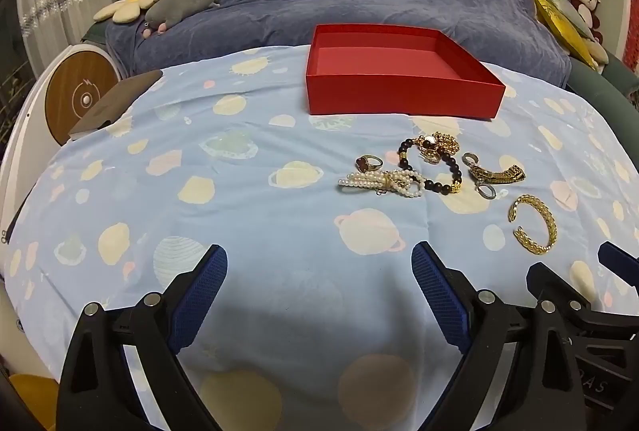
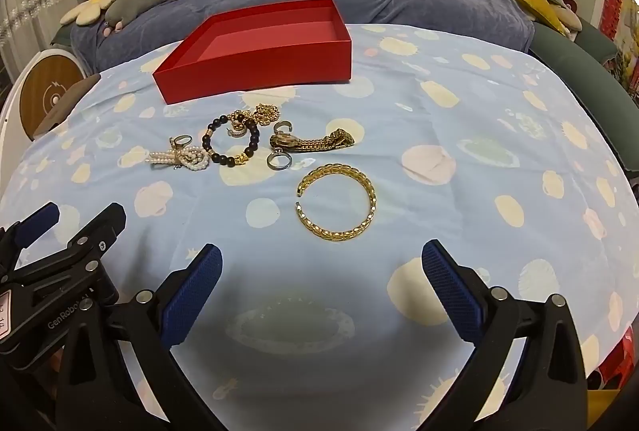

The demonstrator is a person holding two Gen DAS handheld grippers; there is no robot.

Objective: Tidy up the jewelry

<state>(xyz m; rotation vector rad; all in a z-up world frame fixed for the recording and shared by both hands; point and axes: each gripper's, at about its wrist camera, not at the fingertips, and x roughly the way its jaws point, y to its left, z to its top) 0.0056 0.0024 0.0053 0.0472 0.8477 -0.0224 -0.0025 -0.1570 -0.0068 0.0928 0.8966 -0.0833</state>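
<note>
Left wrist view shows the left gripper (image 1: 319, 263) spread wide and empty above the planet-print cloth (image 1: 247, 199), with the right gripper (image 2: 321, 263) equally wide and empty just beside it. Nearer the camera than the red box (image 2: 255, 72) lies the jewelry: pearl bracelet (image 2: 181, 159), black bead bracelet (image 2: 231, 143), gold watch (image 2: 311, 143) and, nearest, gold cuff bangle (image 2: 339, 201).

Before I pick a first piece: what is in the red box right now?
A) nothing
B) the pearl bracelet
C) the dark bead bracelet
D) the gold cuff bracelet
A: the red box shows only its bare floor, while all the jewelry, including the gold cuff bracelet, lies on the cloth in front of it.
</note>
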